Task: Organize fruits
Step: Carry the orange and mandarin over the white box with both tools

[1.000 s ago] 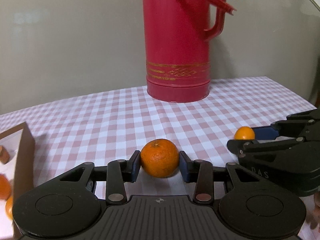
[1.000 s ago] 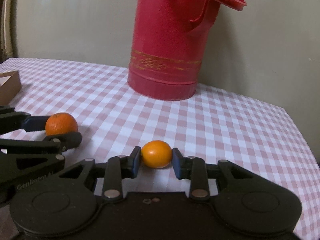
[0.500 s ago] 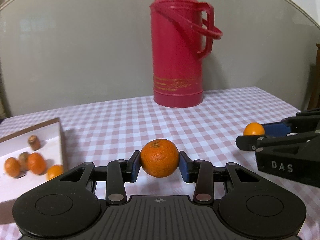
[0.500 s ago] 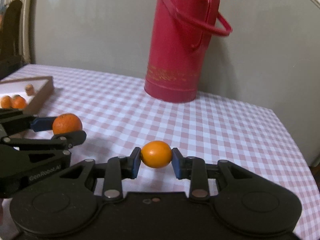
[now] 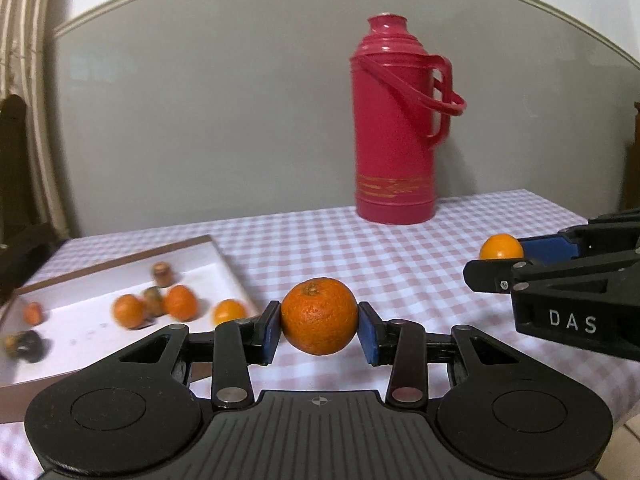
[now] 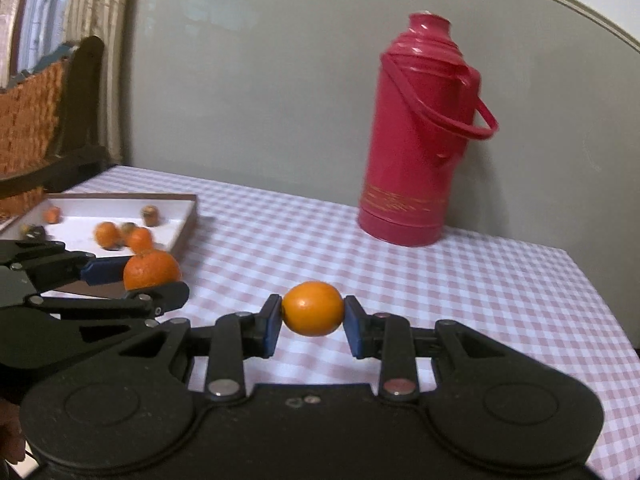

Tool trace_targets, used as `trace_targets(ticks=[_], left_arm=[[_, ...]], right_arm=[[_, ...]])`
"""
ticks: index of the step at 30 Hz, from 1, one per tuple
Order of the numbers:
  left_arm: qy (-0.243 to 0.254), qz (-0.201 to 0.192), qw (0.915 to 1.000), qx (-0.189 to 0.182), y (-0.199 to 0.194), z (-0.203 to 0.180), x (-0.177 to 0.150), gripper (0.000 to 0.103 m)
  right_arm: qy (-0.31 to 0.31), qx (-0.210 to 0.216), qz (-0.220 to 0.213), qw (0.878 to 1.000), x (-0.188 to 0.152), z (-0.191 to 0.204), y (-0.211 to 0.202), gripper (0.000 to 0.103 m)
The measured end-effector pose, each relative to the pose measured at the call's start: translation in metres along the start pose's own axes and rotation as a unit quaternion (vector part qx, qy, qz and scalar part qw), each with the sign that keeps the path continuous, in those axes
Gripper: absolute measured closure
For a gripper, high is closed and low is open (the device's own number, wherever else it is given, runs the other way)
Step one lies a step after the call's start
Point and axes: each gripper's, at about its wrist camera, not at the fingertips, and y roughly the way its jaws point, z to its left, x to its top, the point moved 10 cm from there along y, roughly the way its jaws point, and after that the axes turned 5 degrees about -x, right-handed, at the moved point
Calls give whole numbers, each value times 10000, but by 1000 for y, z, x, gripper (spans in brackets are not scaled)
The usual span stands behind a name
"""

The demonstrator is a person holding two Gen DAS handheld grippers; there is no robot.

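Note:
My left gripper (image 5: 319,333) is shut on a rough-skinned mandarin (image 5: 319,315) and holds it above the checked tablecloth, just right of the brown-rimmed white tray (image 5: 224,266). The mandarin also shows in the right wrist view (image 6: 151,270). My right gripper (image 6: 312,325) is shut on a smaller smooth orange fruit (image 6: 312,314), also lifted off the cloth; it shows at the right of the left wrist view (image 5: 501,247). The tray (image 6: 188,222) holds several small orange fruits (image 5: 181,302) and some darker ones.
A tall red thermos (image 5: 396,124) stands at the back of the table, also in the right wrist view (image 6: 420,136). The pink checked tablecloth (image 6: 480,280) ends at the right. A dark chair with a woven seat (image 6: 44,120) stands at the far left.
Both grippers have risen and drawn back from the thermos with their fruits still held. The tray on the left has come more fully into view.

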Motion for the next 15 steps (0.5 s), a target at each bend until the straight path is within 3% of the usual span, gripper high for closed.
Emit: trace_targets(ticks=[15], left_arm=[[-146, -196, 9974, 671, -55, 79, -13, 63]], right_arm=[[-494, 892, -357, 9942, 19, 102, -16, 79]])
